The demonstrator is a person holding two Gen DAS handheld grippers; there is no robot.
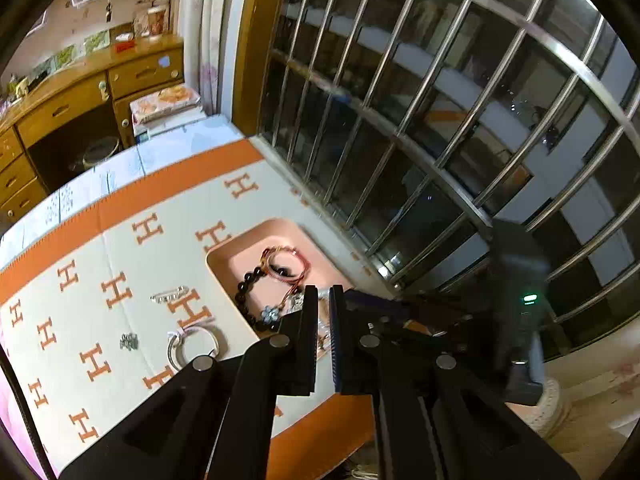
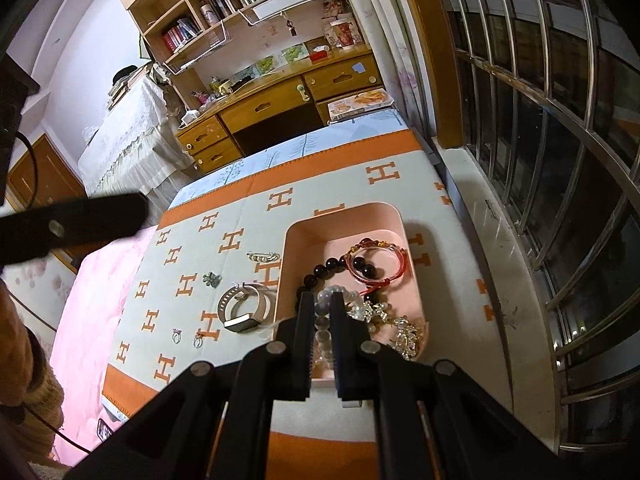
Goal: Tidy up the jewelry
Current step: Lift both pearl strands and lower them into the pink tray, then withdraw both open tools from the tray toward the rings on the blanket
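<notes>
Right wrist view: my right gripper (image 2: pixel 322 300) was clamped on a pale bead bracelet (image 2: pixel 323 322) over the pink tray (image 2: pixel 289 264). My left gripper (image 1: pixel 324 294) was closed, holding nothing, and a watch (image 2: pixel 244 312) lay on the blanket (image 2: pixel 248 216) beside the tray.

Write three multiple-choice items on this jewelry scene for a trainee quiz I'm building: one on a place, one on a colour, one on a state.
1. Where does the watch lie?
A on the blanket beside the tray
B inside the tray
C on the floor

2. What colour is the tray?
A green
B pink
C black

3. The tray is:
A empty
B overturned
C upright, holding several pieces

Key:
1 A, the watch rests on the H-patterned blanket just outside the tray wall.
2 B, its walls and floor are pale pink.
3 C, a black bead bracelet and brooches lie inside.
</notes>
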